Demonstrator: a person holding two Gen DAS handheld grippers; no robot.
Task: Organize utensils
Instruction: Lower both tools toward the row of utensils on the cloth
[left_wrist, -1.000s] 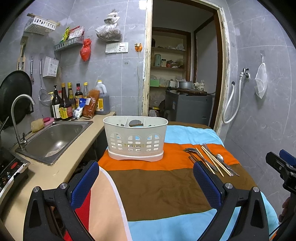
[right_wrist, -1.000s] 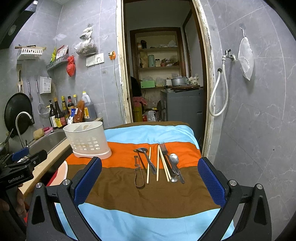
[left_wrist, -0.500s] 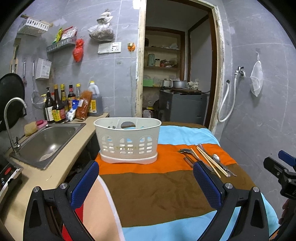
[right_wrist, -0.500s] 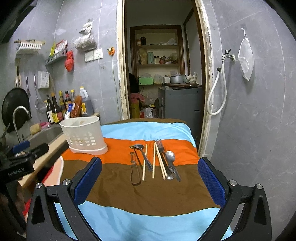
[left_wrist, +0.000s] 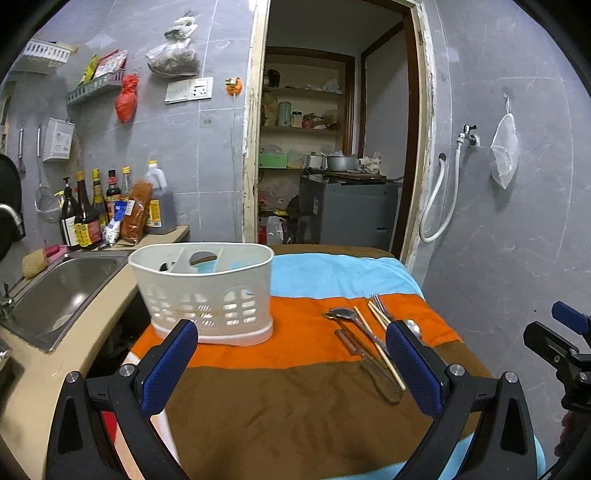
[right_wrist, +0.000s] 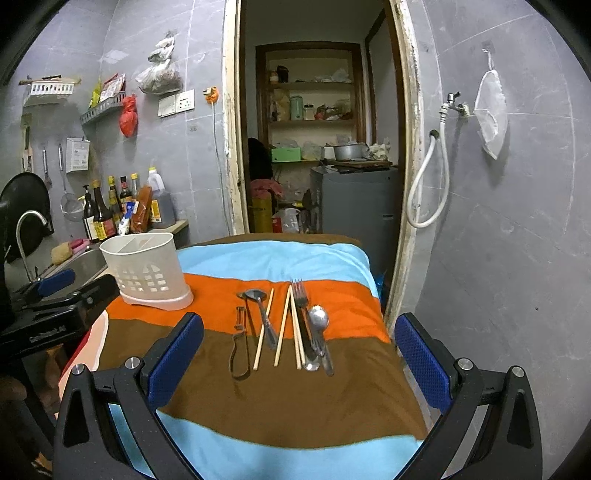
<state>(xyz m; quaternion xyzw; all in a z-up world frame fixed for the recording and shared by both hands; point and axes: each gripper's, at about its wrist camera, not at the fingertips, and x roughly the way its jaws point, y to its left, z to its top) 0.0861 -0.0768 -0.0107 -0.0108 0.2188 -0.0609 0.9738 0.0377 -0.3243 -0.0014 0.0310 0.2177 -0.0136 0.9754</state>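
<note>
Right wrist view: striped cloth (right_wrist: 295, 387) on table, grey-tiled kitchen, both tools (right_wrist: 295, 354) (left_wrist: 291, 354) spread wide, empty.

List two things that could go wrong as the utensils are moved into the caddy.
1. The fork, spoon and chopsticks lie packed together, so the open right claw may snag several at once.
2. The white caddy stands near the cloth's edge beside the sink; a nudge could tip it.

**Utensils laid out, caddy empty-looking**

I see the white slotted caddy (right_wrist: 147, 273) upright near the table's left edge. Peeler (right_wrist: 238, 345), spoons (right_wrist: 318, 321), fork (right_wrist: 301, 295) and chopsticks (right_wrist: 282, 328) lie side by side, handles toward me, right of it.
</note>
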